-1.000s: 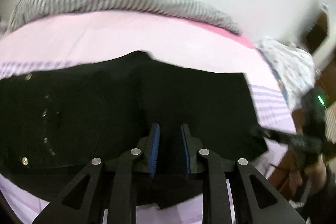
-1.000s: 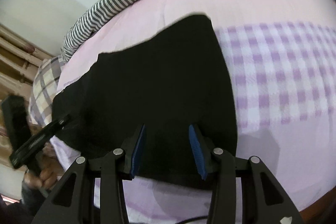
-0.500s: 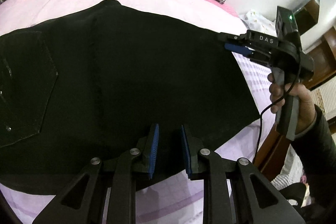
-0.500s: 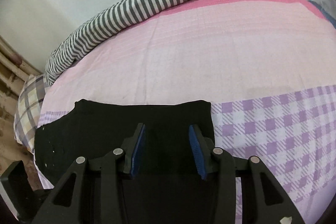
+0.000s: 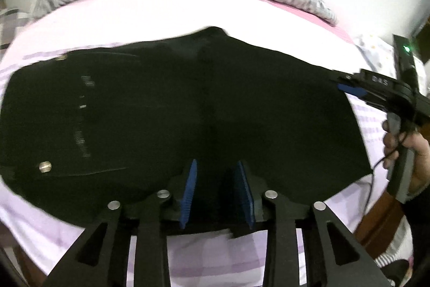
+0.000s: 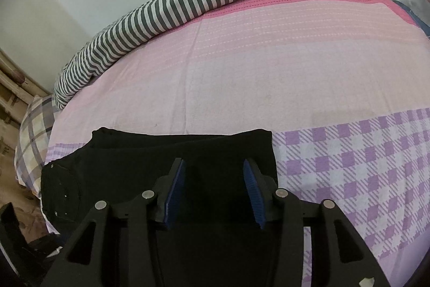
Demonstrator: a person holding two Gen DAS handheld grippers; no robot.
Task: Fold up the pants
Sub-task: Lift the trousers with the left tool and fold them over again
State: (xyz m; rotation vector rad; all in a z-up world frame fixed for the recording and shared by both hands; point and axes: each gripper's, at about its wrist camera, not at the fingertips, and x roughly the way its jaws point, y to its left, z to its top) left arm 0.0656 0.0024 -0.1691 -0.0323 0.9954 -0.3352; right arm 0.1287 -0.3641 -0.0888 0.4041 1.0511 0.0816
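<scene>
Black pants (image 5: 188,112) lie folded flat across the pink and purple bedsheet (image 6: 268,71), with rivets (image 5: 45,166) at their left end. My left gripper (image 5: 216,166) hangs over the pants' near edge; its jaws are opening and the blue pads do not press the cloth between them. In the right wrist view the pants (image 6: 215,149) fill the lower middle. My right gripper (image 6: 215,168) stands above their right end, jaws opening, pads apart from the cloth. The right gripper (image 5: 349,88), held by a hand (image 5: 414,152), reaches the pants' far right corner.
A grey and white striped roll (image 6: 188,4) runs along the bed's far edge by the wall. A plaid pillow (image 6: 32,131) sits at the left end. A printed white cloth (image 5: 376,50) lies at the right, and the wooden bed frame (image 5: 376,219) shows below it.
The left jaws stand wider than half a second ago and the left view has dropped closer to the pants. The right view swung from the pants toward the far bed, then held.
</scene>
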